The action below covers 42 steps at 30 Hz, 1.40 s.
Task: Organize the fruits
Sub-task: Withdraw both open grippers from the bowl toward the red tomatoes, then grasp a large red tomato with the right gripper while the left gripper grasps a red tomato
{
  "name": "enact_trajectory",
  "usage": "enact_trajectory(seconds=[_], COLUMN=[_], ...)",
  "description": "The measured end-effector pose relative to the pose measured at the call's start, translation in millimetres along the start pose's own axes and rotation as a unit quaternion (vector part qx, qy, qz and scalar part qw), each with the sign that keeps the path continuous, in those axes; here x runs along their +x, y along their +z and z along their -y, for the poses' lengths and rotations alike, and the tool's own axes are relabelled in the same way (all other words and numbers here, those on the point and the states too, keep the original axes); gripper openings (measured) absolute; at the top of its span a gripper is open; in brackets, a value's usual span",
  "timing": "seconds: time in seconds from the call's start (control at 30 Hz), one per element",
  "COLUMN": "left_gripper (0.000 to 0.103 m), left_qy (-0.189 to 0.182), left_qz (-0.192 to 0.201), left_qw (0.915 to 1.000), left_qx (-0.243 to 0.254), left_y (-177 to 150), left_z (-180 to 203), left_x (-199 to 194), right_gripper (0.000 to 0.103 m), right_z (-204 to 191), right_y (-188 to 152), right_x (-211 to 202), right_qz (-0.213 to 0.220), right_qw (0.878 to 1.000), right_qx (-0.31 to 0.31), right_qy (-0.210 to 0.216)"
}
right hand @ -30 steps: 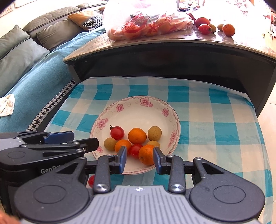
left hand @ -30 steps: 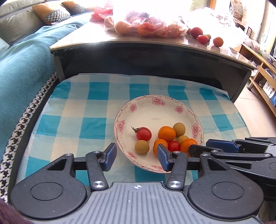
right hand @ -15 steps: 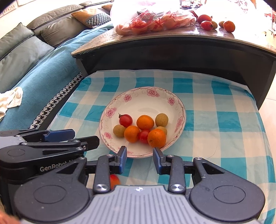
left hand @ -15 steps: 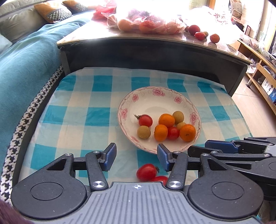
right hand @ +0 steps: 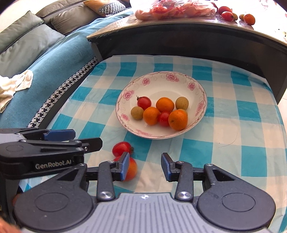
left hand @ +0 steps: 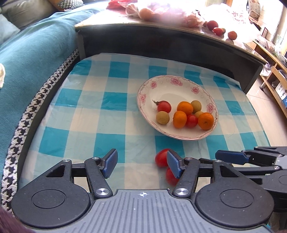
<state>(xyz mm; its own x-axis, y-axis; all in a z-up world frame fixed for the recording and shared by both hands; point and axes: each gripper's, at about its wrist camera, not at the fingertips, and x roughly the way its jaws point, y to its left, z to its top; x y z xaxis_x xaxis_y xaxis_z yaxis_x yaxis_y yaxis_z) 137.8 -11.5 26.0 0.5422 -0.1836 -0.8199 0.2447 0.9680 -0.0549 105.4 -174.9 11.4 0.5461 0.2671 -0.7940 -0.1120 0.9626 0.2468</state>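
- My left gripper (left hand: 141,161) is released, holding nothing, its jaws wide apart above the checked cloth (left hand: 100,114).
- My right gripper (right hand: 145,165) is also released and grasps nothing; its jaws stand apart over the cloth.
- Two loose tomatoes lie on the cloth. I see one tomato (left hand: 161,157) just beyond the left gripper's right fingertip, and the second tomato (left hand: 171,176) partly hidden behind that finger.
- From the right gripper, those same two sit at its left finger, one just ahead of it, the other partly behind its pad.
- The plate (right hand: 157,84) lies ahead of both grippers, apart from the loose tomatoes, holding three oranges, two tomatoes and some brownish-green round fruits.
- Further ahead, a dark table (right hand: 179,35) carries a bag of fruit (right hand: 172,9) and a few loose ones.
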Motion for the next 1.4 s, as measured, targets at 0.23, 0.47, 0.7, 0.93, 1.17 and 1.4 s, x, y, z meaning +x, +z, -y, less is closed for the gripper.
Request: enact_trajectory(seconds=[0.23, 0.47, 0.7, 0.93, 1.17, 1.4], left_gripper=[0.07, 0.071, 0.072, 0.072, 0.066, 0.055], left_qy=[-0.003, -0.007, -0.019, -0.032, -0.04, -0.04], left_qz=[0.002, -0.001, -0.021, -0.029, -0.028, -0.048], left_qw=[0.9997, 0.9995, 0.9992, 0.9989, 0.9985, 0.997], left_qx=[-0.023, -0.031, -0.027, -0.016, 0.022, 0.045], left_y=[2.0, 3.1, 1.0, 2.0, 2.6, -3.1], left_z=[-15.1, -19.6, -11.3, 2.7, 24.6, 36.3], left_x=[-0.6, 2.0, 17.2, 29.3, 43.2, 61.7], right_gripper=[0.041, 0.043, 0.044, 0.044, 0.044, 0.044], right_z=[-8.9, -19.3, -13.8, -9.8, 4.4, 12.8], right_y=[-0.4, -1.7, -5.4, -14.8, -29.3, -37.1], right_x=[18.8, 41.0, 52.2, 41.1, 16.8, 3.1], right_qz=[-0.022, -0.042, -0.048, -0.059, -0.079, -0.091], right_qw=[0.999, 0.998, 0.998, 0.998, 0.997, 0.996], right_qx=[0.001, -0.013, -0.01, -0.021, -0.02, -0.015], right_qy=[0.027, 0.033, 0.044, 0.031, 0.008, -0.002])
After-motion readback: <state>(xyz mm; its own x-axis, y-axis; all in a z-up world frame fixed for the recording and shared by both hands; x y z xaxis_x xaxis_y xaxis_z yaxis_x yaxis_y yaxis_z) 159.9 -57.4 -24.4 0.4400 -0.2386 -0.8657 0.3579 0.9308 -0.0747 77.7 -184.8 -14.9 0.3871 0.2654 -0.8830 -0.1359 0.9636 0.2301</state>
